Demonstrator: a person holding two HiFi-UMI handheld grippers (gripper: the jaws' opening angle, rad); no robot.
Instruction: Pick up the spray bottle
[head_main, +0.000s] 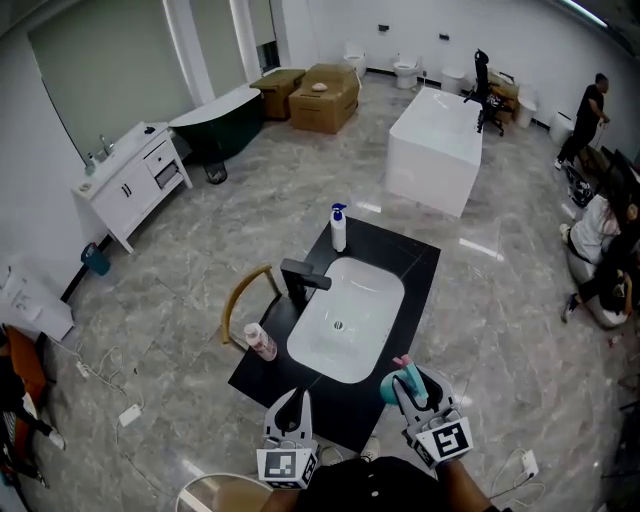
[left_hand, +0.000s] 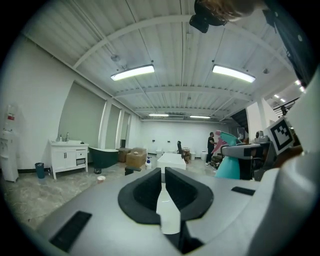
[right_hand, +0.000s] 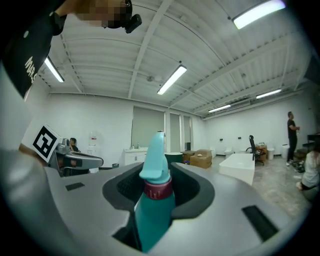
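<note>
Firmly gripped spray bottle (right_hand: 152, 200), near counter (head_main: 405, 262) edge

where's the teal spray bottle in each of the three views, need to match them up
Head view: the spray bottle is low and right of centre, held in the right gripper.
Left gripper view: it is at the right, mid-height, in that same gripper.
Right gripper view: it is at bottom centre, gripped between the jaws, nozzle up.
Shared landmark: the cardboard boxes by the far wall.
</note>
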